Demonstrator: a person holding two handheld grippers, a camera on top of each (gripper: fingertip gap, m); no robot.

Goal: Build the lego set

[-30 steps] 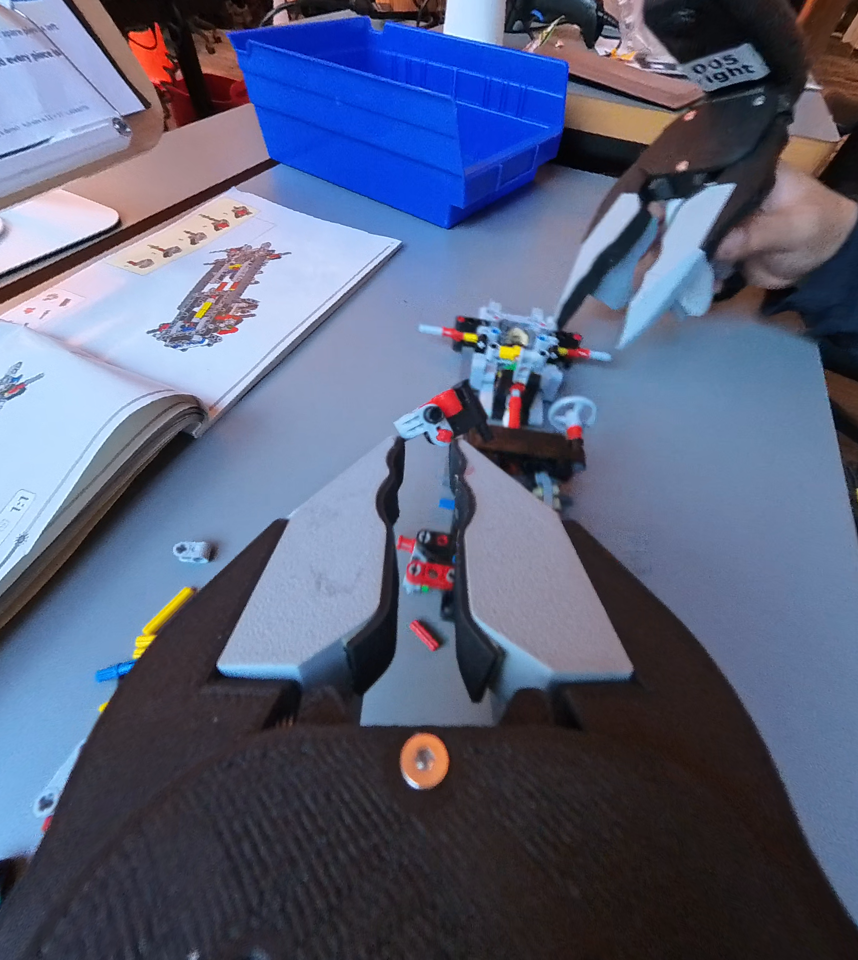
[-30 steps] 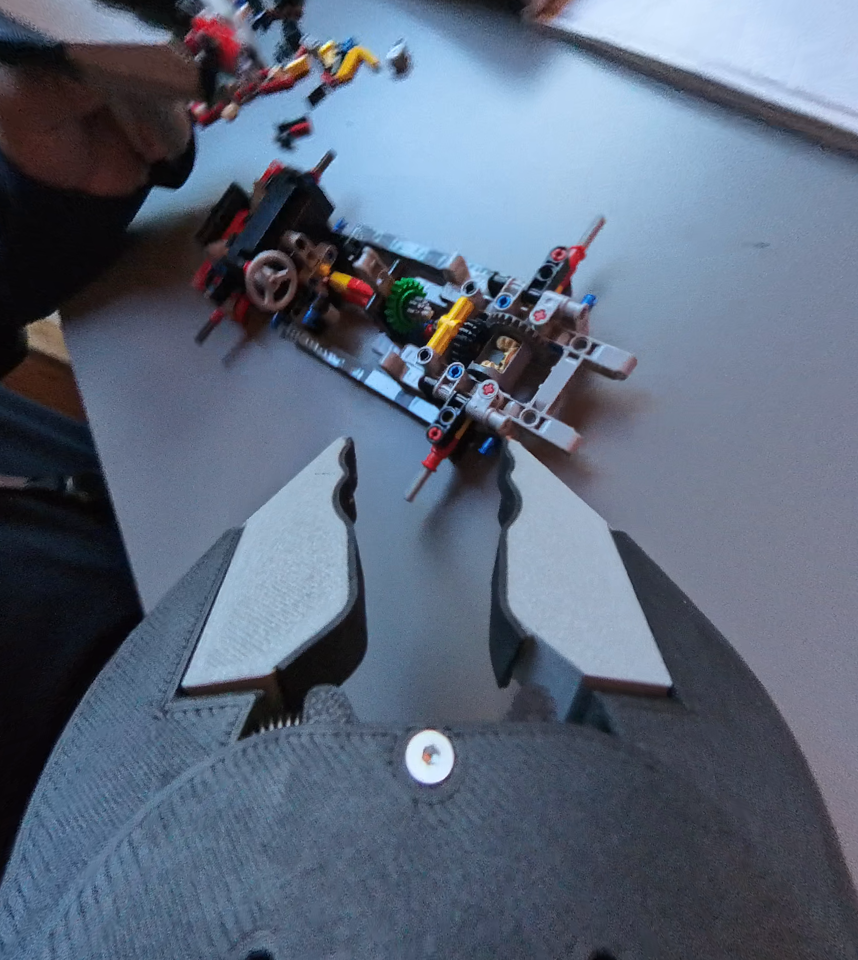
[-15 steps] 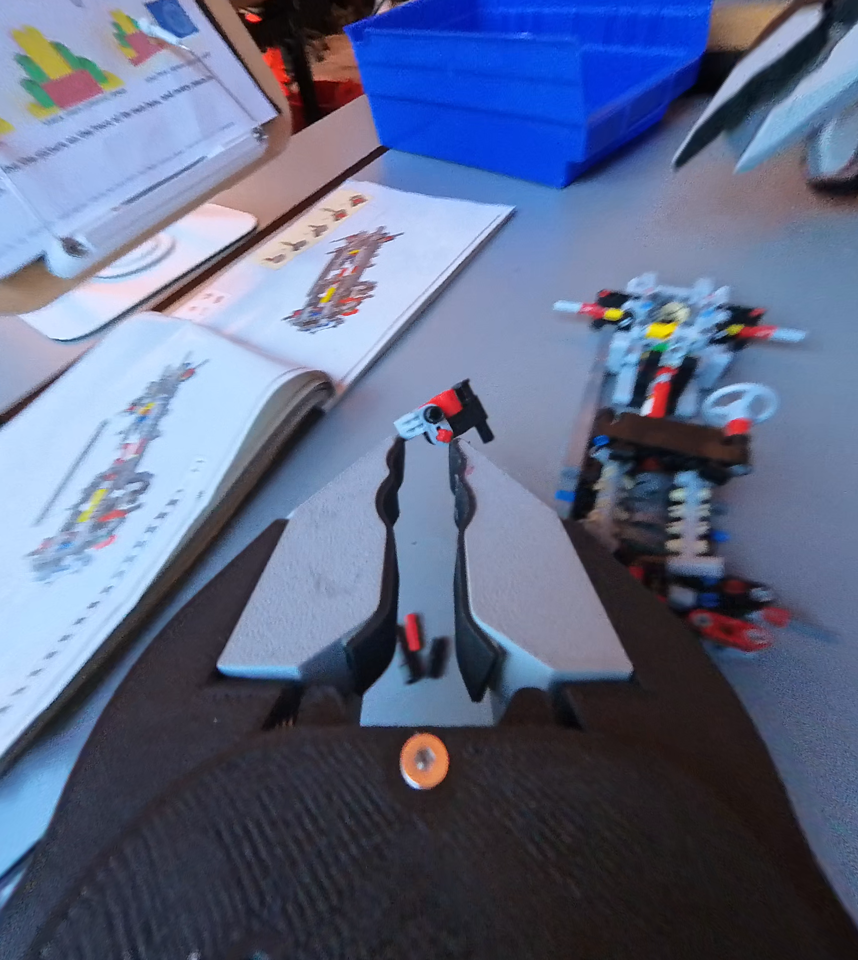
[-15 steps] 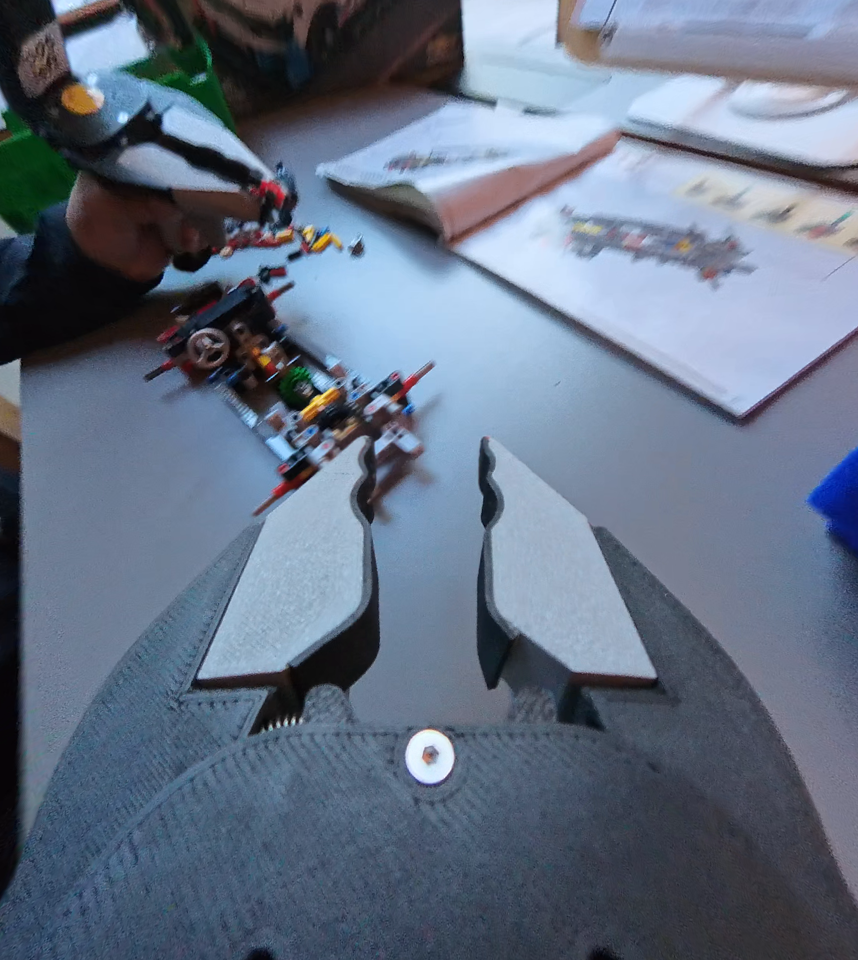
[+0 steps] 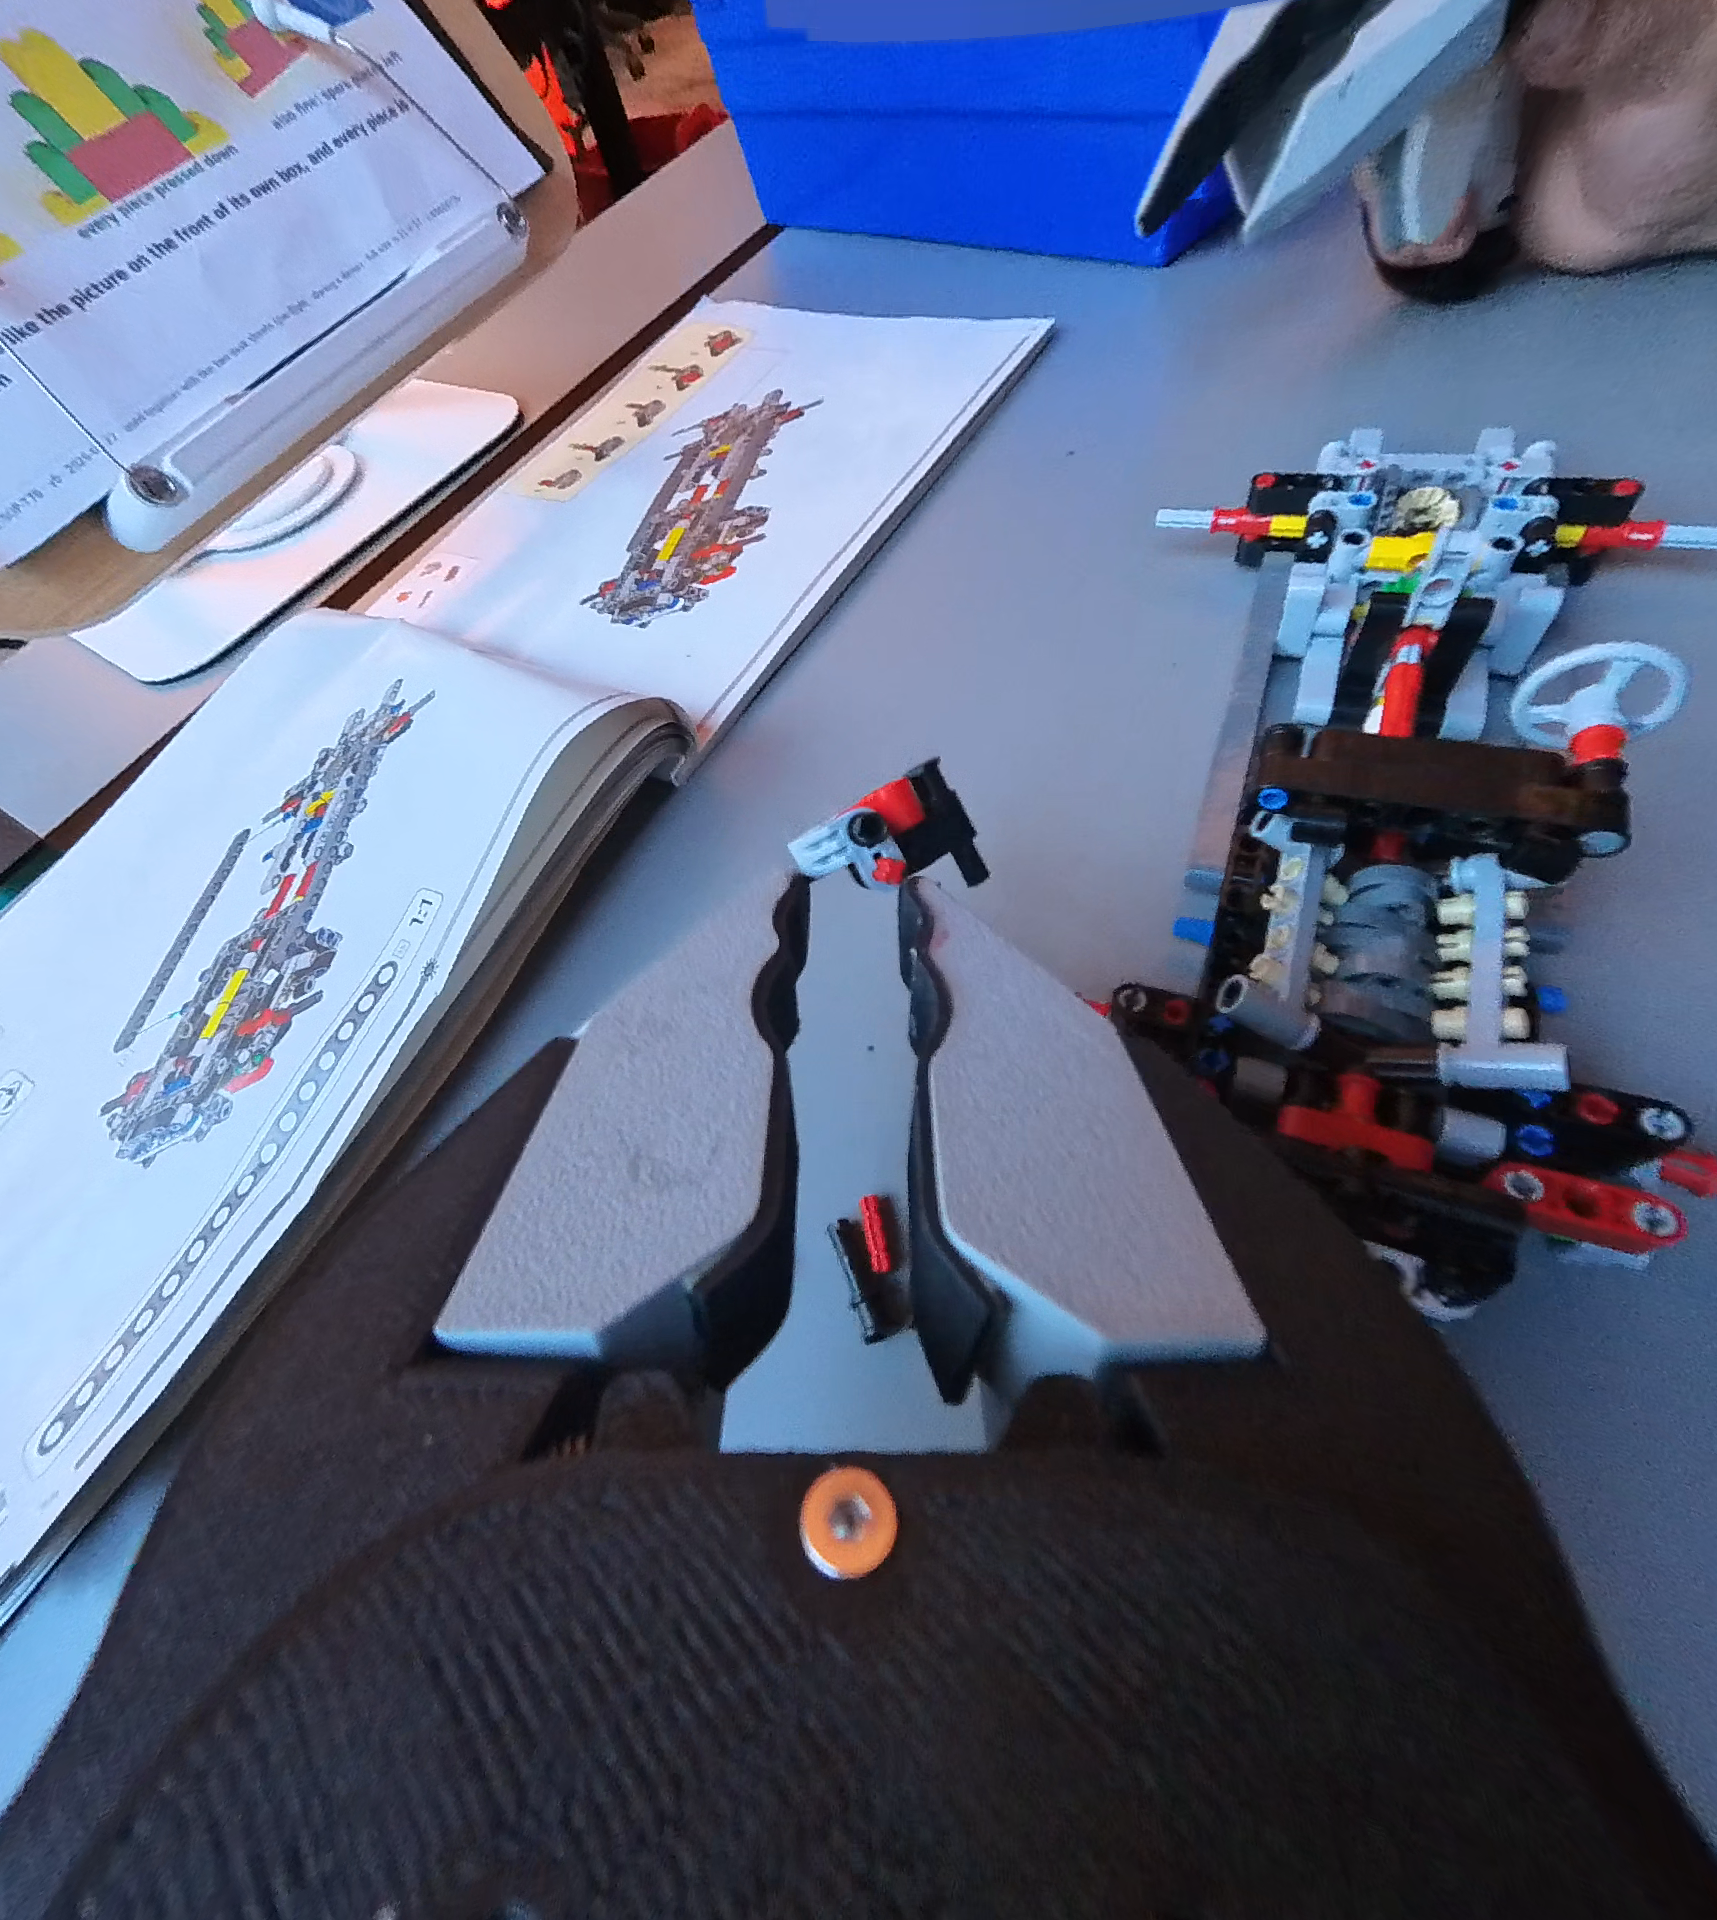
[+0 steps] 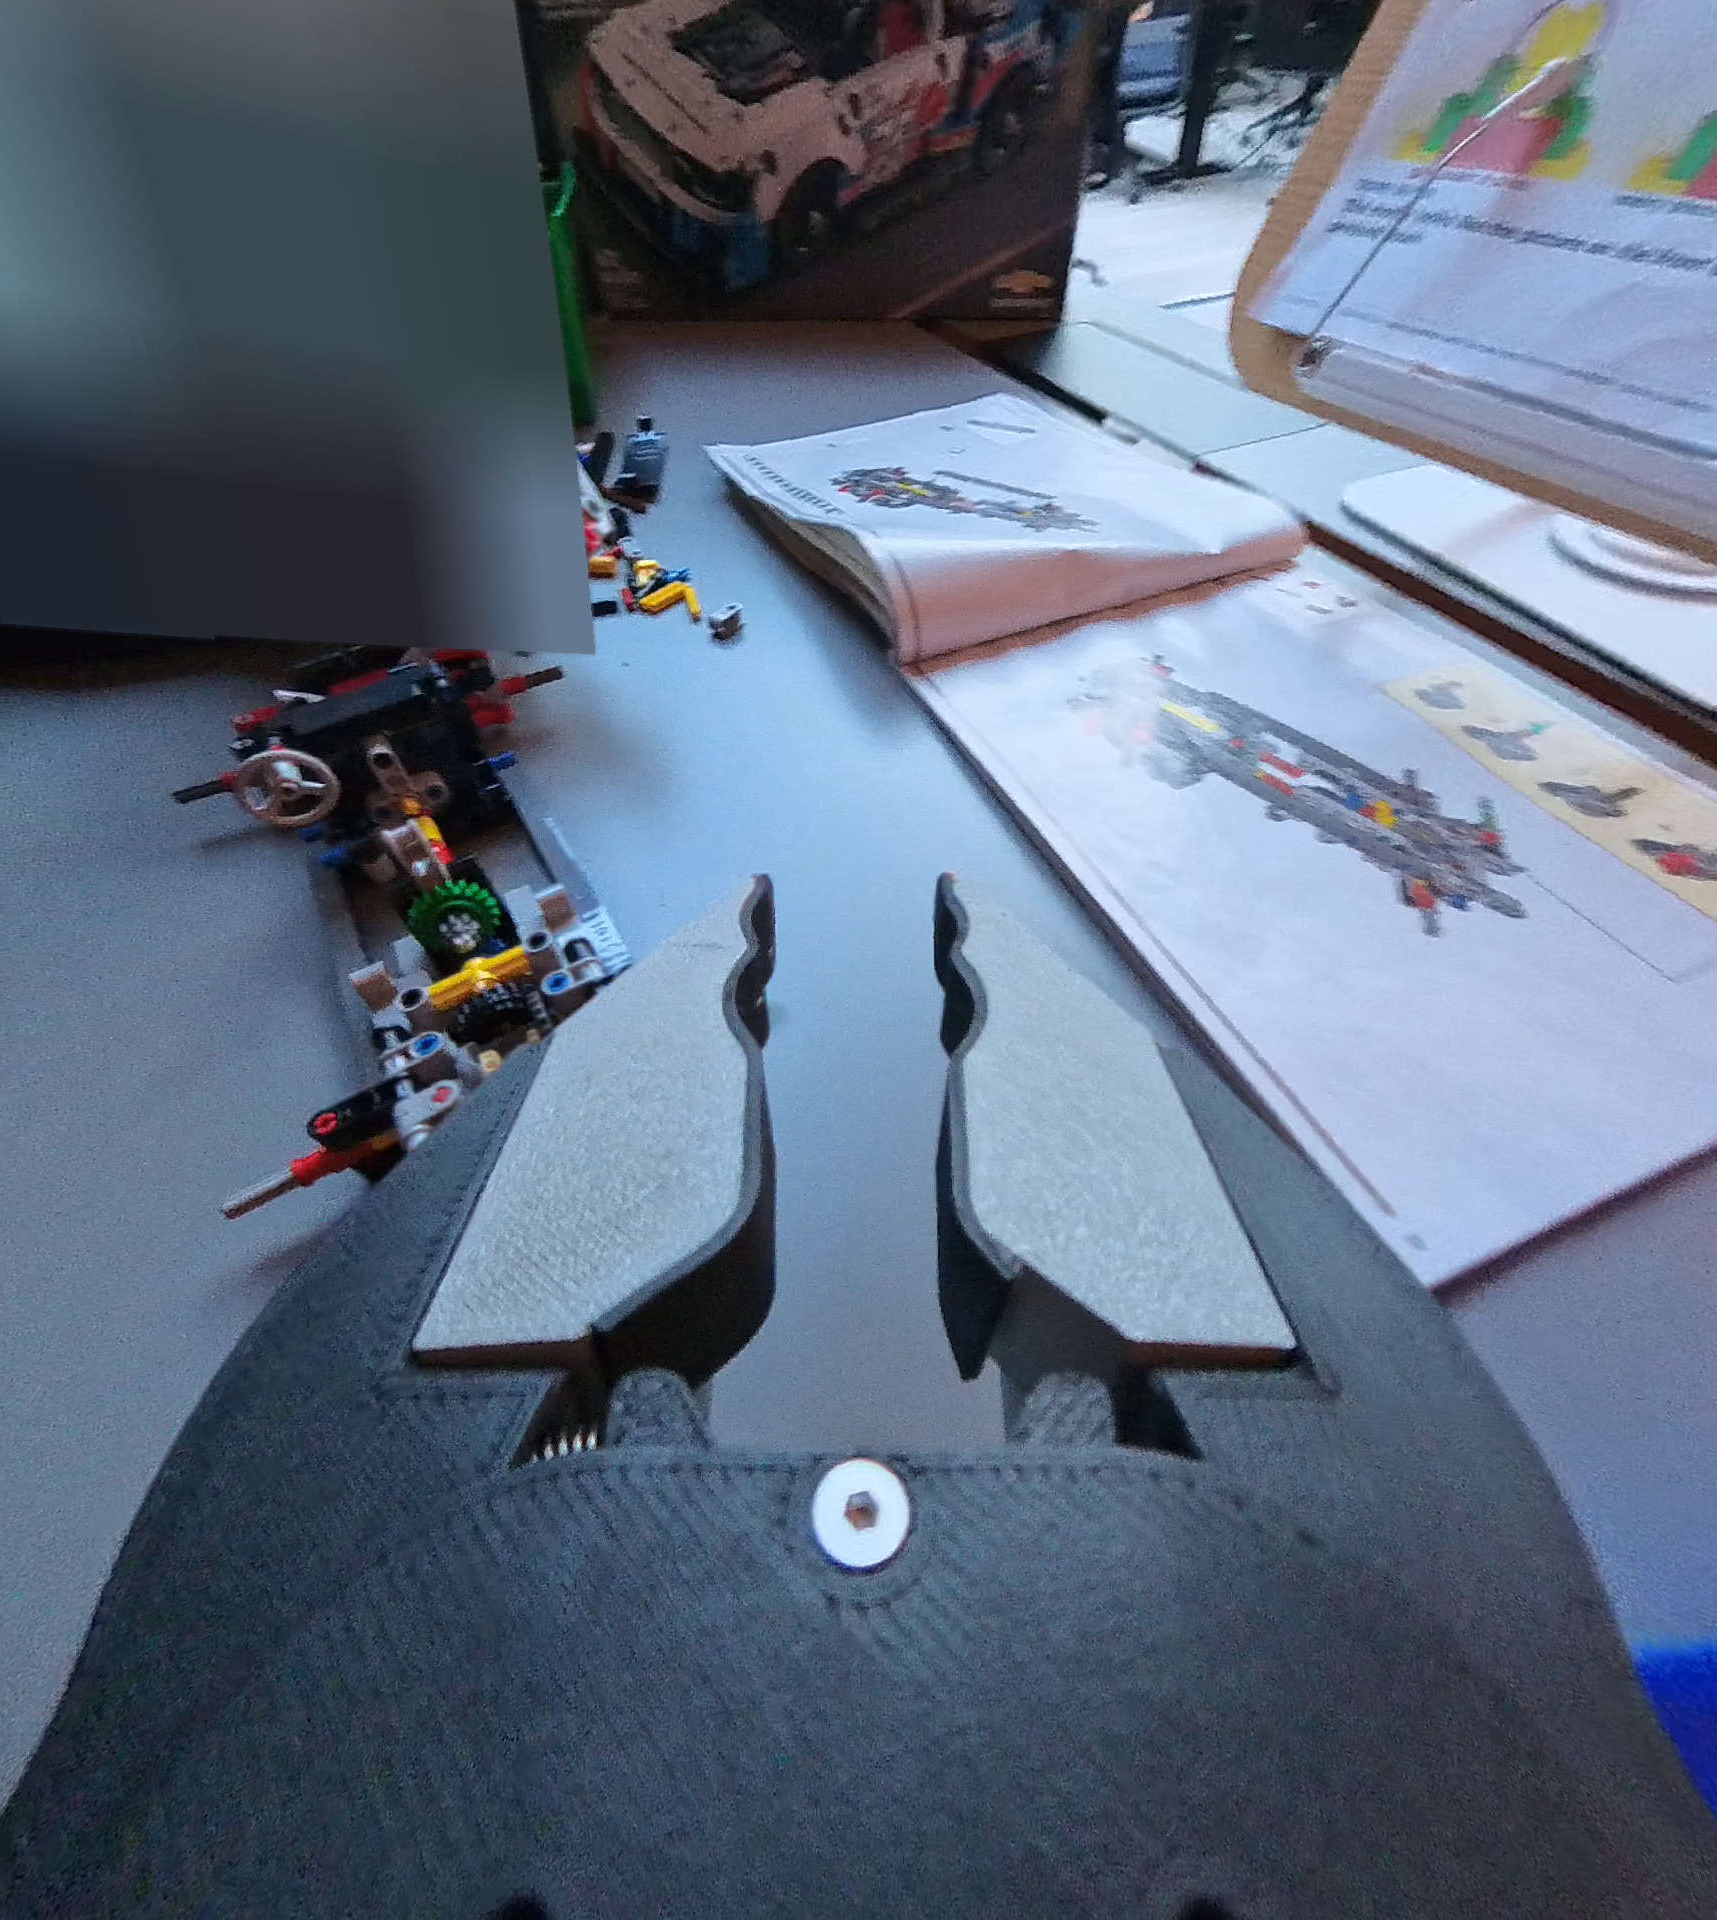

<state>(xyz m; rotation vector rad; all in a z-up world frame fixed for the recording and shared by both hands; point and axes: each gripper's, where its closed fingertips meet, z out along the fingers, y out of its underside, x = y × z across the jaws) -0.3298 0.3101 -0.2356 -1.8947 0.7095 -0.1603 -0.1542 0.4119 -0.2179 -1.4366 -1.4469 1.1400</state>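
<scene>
My left gripper (image 5: pixel 856 883) is shut on a small brick piece (image 5: pixel 885 826) of grey, red and black parts, held at the fingertips above the grey table (image 5: pixel 1093 436). The brick car chassis (image 5: pixel 1415 852) lies on the table to its right; it also shows in the right wrist view (image 6: pixel 418 883). My right gripper (image 6: pixel 852 883) is open with nothing between its fingers, above the table between the chassis and the open instruction book (image 6: pixel 1353 831). The right gripper also shows in the left wrist view (image 5: pixel 1301 125), held by a hand in front of the blue bin.
A blue bin (image 5: pixel 937 135) stands at the back. The instruction book (image 5: pixel 314 831) lies left, with a sign stand (image 5: pixel 210 260) behind it. Loose small pieces (image 6: pixel 646 582) lie near a product box (image 6: pixel 812 156). Two small pins (image 5: pixel 869 1262) lie under my left fingers. One gripper's finger ends stand about 20 centimetres off the other's.
My left gripper has swung left with the small piece, so the chassis now lies to its right. My right gripper has lifted away from the chassis toward the bin, and its fingers have narrowed on nothing.
</scene>
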